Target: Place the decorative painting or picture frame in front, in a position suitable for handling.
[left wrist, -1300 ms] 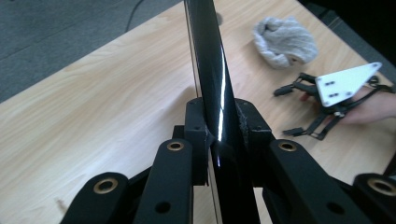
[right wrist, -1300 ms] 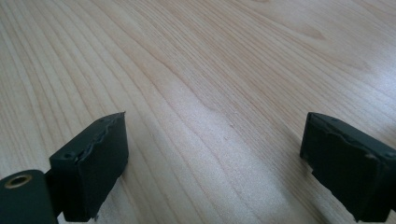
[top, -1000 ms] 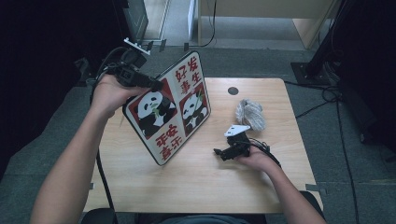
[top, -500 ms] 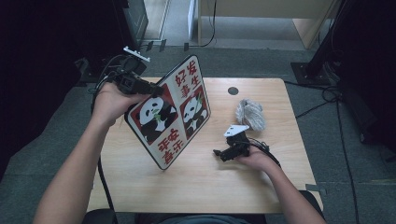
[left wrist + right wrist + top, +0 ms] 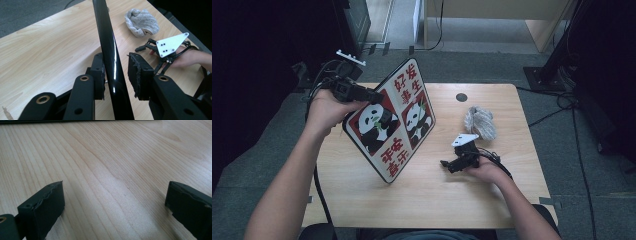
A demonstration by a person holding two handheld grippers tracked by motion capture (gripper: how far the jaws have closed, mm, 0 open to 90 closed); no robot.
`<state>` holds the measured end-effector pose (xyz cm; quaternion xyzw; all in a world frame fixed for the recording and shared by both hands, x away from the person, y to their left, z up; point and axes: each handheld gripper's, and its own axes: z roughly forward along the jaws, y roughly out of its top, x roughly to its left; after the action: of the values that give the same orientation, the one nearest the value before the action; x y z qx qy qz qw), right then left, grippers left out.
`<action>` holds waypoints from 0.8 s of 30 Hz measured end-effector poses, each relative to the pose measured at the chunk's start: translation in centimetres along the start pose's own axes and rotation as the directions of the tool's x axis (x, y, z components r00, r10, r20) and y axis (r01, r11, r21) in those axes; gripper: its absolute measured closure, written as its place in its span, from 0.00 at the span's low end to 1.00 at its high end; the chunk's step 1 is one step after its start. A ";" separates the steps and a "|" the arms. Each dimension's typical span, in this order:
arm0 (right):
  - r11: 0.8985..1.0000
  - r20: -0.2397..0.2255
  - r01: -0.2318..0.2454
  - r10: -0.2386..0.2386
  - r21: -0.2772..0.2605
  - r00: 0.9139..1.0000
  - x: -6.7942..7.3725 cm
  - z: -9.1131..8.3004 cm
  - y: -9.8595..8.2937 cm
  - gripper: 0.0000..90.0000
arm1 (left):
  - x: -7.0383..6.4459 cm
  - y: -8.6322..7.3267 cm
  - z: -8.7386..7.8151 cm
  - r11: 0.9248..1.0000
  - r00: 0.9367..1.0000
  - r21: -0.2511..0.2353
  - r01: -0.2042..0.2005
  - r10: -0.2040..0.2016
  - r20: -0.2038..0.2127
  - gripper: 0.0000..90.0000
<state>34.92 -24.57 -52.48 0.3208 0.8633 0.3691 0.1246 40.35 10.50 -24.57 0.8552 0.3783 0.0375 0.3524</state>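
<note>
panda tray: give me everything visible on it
The panda tray is a flat rounded-rectangle board with a glossy black rim, printed with two pandas on red panels and red Chinese characters on white. It stands tilted on its lower corner on the wooden table. The left gripper grips its upper left edge; in the left gripper view the rim sits between the jaws.

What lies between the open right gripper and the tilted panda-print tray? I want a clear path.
Bare wooden table separates right gripper and panda-print tray, per the high view.

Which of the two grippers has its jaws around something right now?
The left gripper: its jaws sit either side of the rim of the black panda-printed tray, tilted up off the wooden table. The right gripper is open, holding nothing.
</note>
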 end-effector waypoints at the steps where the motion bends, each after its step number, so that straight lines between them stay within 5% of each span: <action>1: 1.000 0.000 0.000 0.000 0.000 1.000 0.0 0.0 0.0 0.03 | 0.0 0.0 0.0 1.000 1.000 0.001 0.003 -0.003 -0.001 0.72; 24: 1.000 0.000 0.000 0.000 0.000 1.000 0.0 0.0 0.0 0.03 | 0.9 -3.1 -1.1 0.996 1.000 -0.085 0.002 -0.002 -0.004 0.50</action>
<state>34.93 -24.57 -52.48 0.3208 0.8632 0.3693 0.1246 38.73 13.17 -25.87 0.8391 0.3779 0.0550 0.3875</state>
